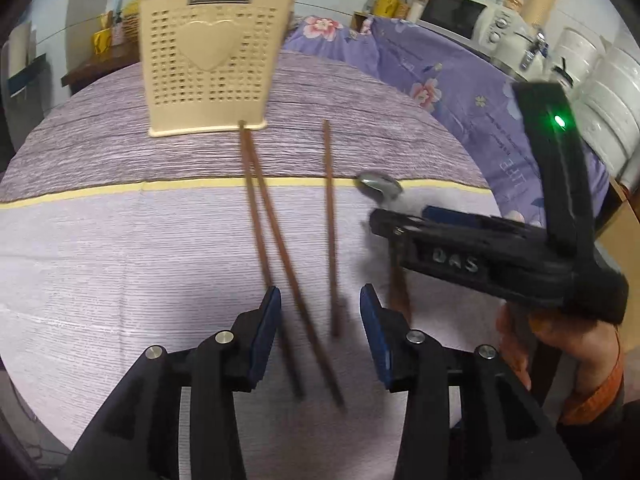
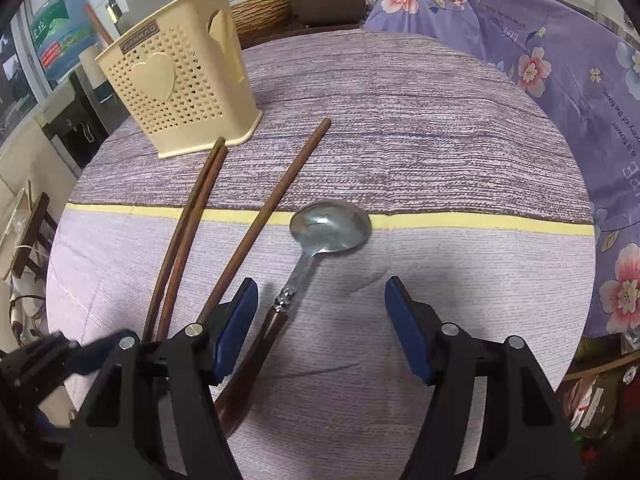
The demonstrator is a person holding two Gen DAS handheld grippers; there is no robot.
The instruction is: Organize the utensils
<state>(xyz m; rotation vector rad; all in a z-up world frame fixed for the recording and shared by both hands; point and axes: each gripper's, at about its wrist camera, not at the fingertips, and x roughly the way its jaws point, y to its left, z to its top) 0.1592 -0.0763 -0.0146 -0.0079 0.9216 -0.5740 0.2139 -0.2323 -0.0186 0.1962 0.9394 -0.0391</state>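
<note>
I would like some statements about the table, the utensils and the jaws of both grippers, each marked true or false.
1. Three brown chopsticks lie on the tablecloth. True.
2. The metal spoon stands inside the cream holder. False: it lies flat on the cloth, apart from the holder.
3. The right gripper has its jaws closed on the spoon handle. False: the jaws stand open, and the handle lies between them, nearer the left pad.
4. The cream holder stands upright on the darker part of the cloth. True.
5. The left gripper has open jaws, with chopstick ends lying between them. True.
</note>
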